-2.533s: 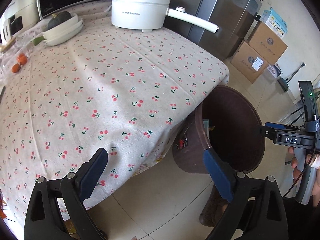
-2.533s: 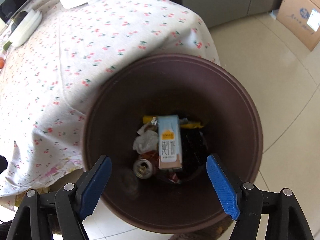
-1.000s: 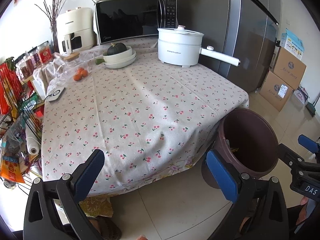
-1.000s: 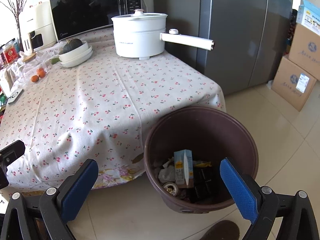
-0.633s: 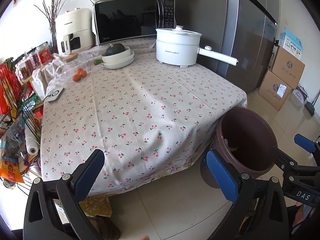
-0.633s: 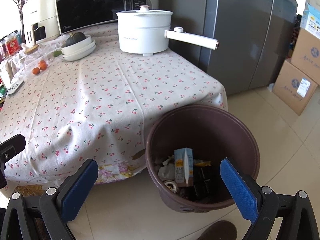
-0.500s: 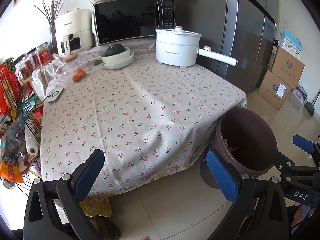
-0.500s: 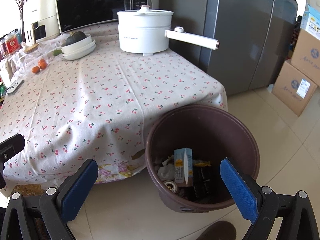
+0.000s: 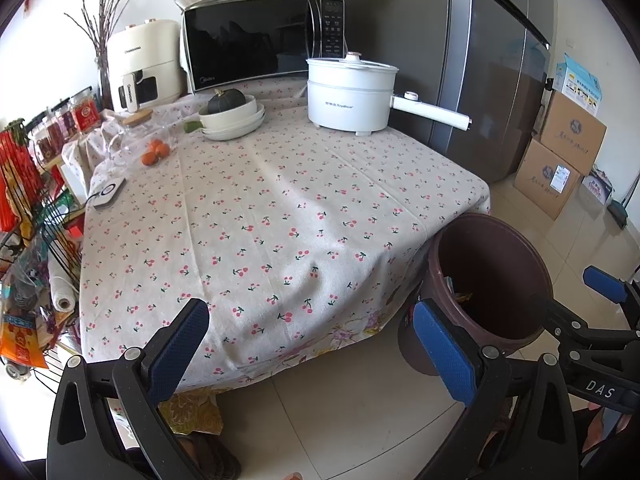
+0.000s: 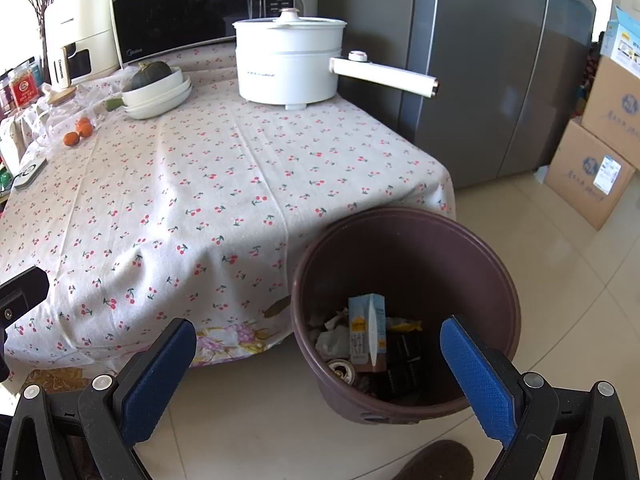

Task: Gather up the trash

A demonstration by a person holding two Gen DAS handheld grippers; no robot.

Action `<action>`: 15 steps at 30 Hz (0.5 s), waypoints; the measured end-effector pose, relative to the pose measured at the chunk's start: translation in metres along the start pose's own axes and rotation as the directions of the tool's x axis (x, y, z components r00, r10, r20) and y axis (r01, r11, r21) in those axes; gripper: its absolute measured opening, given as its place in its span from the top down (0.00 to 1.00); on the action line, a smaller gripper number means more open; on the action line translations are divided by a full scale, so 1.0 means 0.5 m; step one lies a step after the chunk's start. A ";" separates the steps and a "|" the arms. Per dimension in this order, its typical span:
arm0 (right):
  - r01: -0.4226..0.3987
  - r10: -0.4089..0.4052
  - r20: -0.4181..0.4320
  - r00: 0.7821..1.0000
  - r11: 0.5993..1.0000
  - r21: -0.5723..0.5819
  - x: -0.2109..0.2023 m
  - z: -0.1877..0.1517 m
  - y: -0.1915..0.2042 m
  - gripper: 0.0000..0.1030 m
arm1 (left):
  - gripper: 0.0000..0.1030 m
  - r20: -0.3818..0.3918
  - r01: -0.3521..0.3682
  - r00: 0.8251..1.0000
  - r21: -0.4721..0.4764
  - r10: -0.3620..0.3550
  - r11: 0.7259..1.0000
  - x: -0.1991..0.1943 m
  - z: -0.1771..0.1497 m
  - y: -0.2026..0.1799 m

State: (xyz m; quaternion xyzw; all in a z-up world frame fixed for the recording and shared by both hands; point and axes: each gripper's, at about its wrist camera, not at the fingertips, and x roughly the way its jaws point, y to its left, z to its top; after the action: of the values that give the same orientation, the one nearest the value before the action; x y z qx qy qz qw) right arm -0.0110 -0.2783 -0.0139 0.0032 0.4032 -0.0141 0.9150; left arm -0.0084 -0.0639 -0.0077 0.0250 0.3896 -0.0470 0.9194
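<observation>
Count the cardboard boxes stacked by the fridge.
3 show: a lower box on the floor, another box on top of it, and a small blue-printed box on that. More may be hidden beyond the frame.

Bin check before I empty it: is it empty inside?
No, the bin holds a milk carton, crumpled paper and a can.

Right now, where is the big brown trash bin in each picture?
Left wrist view: the round brown plastic trash bin is at lower right, beside the table corner.
Right wrist view: the bin is at lower centre-right, trash showing inside.
Shared landmark: the white electric pot on the table.
</observation>
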 end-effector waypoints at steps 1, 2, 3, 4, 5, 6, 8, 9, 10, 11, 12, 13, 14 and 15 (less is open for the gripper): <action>0.000 0.000 0.000 1.000 1.000 0.000 0.000 0.000 0.000 0.02 | 0.00 0.000 0.001 1.000 0.000 -0.001 1.000 0.000 0.000 0.000; 0.000 0.000 0.000 1.000 1.000 0.000 0.000 0.000 0.000 0.02 | 0.00 0.001 0.000 1.000 -0.001 0.000 1.000 0.000 0.000 0.000; 0.000 0.000 0.000 1.000 1.000 0.000 0.000 0.000 0.000 0.02 | 0.00 0.001 0.000 1.000 -0.002 0.000 1.000 0.000 0.000 0.000; 0.001 -0.001 0.000 1.000 1.000 0.000 0.000 0.000 0.000 0.02 | 0.00 0.002 0.000 1.000 -0.002 0.000 1.000 0.000 0.000 0.000; 0.002 -0.002 0.000 1.000 1.000 0.001 0.000 0.000 0.000 0.02 | 0.00 0.000 0.000 1.000 -0.002 0.000 1.000 0.000 0.000 0.000; 0.002 -0.002 0.001 1.000 1.000 0.002 0.000 0.000 0.000 0.02 | 0.00 0.000 0.000 1.000 -0.002 0.000 1.000 0.000 0.000 0.000; 0.004 -0.004 0.004 1.000 1.000 0.002 -0.001 0.001 -0.001 0.02 | 0.00 0.001 0.002 1.000 -0.003 -0.002 1.000 0.000 0.000 0.000; 0.005 -0.005 0.005 1.000 1.000 0.002 0.000 0.001 -0.001 0.02 | 0.00 0.002 0.003 1.000 -0.004 -0.003 1.000 0.000 0.000 0.000; 0.006 -0.006 0.006 1.000 1.000 0.003 0.000 0.002 -0.002 0.02 | 0.00 0.002 0.003 1.000 -0.004 -0.003 1.000 0.000 -0.001 0.001; 0.007 -0.007 0.006 1.000 1.000 0.004 0.000 0.003 -0.003 0.02 | 0.00 0.001 0.003 1.000 -0.004 -0.003 1.000 -0.001 -0.001 0.002; 0.006 -0.006 0.006 1.000 1.000 0.006 0.000 0.003 -0.003 0.02 | 0.00 0.001 0.004 1.000 -0.004 -0.004 1.000 0.000 -0.001 0.001; 0.005 -0.005 0.008 1.000 1.000 0.008 -0.001 0.003 -0.003 0.02 | 0.00 0.001 0.004 1.000 -0.005 -0.004 1.000 -0.001 -0.001 0.001; 0.005 -0.005 0.011 1.000 1.000 0.008 -0.002 0.003 -0.004 0.02 | 0.00 0.002 0.005 1.000 -0.007 -0.005 1.000 -0.002 0.000 0.002; 0.006 -0.006 0.014 1.000 1.000 0.007 -0.003 0.003 -0.004 0.02 | 0.00 0.002 0.006 1.000 -0.007 -0.006 1.000 -0.002 0.000 0.002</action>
State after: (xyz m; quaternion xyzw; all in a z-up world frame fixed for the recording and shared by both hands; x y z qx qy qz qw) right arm -0.0111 -0.2803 -0.0119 0.0052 0.3969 -0.0184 0.9177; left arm -0.0092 -0.0629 -0.0070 0.0203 0.3890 -0.0485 0.9197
